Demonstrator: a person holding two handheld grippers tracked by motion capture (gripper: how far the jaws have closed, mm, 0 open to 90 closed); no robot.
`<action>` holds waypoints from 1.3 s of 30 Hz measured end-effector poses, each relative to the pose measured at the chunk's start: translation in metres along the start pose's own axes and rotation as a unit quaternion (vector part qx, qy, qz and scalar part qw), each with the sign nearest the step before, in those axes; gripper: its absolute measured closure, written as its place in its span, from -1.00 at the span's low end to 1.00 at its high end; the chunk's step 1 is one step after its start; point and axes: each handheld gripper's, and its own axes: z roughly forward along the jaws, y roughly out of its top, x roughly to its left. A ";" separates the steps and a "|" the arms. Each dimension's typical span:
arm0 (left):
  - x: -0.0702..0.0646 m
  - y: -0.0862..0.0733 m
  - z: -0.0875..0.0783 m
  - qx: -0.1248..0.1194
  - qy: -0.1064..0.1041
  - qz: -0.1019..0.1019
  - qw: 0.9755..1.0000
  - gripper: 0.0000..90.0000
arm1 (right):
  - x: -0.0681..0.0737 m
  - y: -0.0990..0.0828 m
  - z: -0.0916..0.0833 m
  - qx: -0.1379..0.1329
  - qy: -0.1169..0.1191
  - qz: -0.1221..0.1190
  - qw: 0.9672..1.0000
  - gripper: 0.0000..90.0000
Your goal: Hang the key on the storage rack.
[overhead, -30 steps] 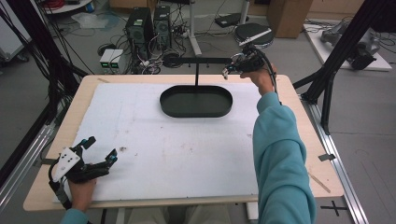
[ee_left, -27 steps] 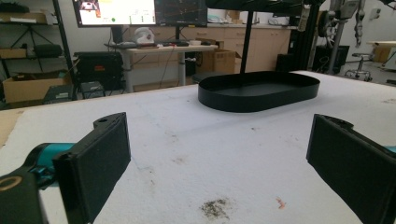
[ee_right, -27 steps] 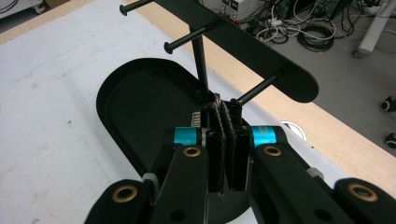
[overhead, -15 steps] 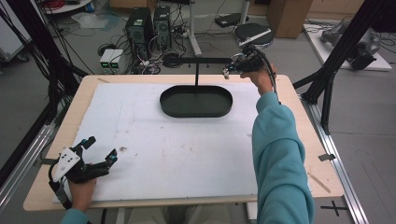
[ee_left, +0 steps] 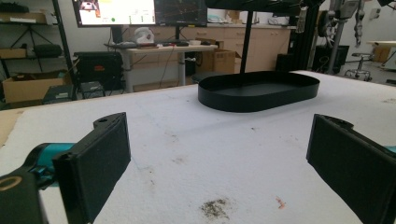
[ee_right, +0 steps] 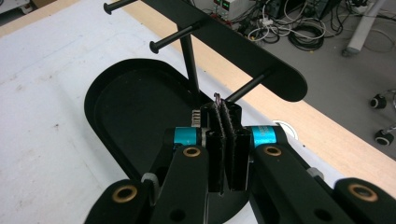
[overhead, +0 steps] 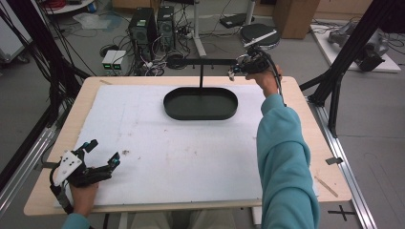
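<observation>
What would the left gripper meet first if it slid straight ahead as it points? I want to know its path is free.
Judging by the left gripper view, the open left gripper would cross bare white mat and probably meet the black oval tray first.

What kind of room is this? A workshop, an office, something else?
Most likely a research lab or test workshop. Black desktop computer towers sit on the floor amid tangled cables, lit wall monitors hang behind a cluttered desk, and a black metal camera frame surrounds the white-padded wooden table.
</observation>
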 end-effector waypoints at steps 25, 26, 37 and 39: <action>0.000 0.000 0.000 0.002 0.000 0.000 1.000 -0.85 | -0.006 -0.001 0.003 -0.019 -0.013 0.003 1.000 0.97; 0.000 0.000 0.000 0.002 0.000 0.000 1.000 -0.85 | -0.007 -0.001 0.003 -0.020 -0.014 0.000 1.000 0.97; 0.000 0.000 0.000 0.004 0.000 0.000 1.000 -0.85 | -0.009 0.000 0.001 -0.044 -0.039 0.007 0.998 0.81; 0.000 0.000 0.000 0.003 0.000 0.000 1.000 -0.85 | -0.009 -0.001 -0.001 -0.044 -0.044 0.010 0.998 0.76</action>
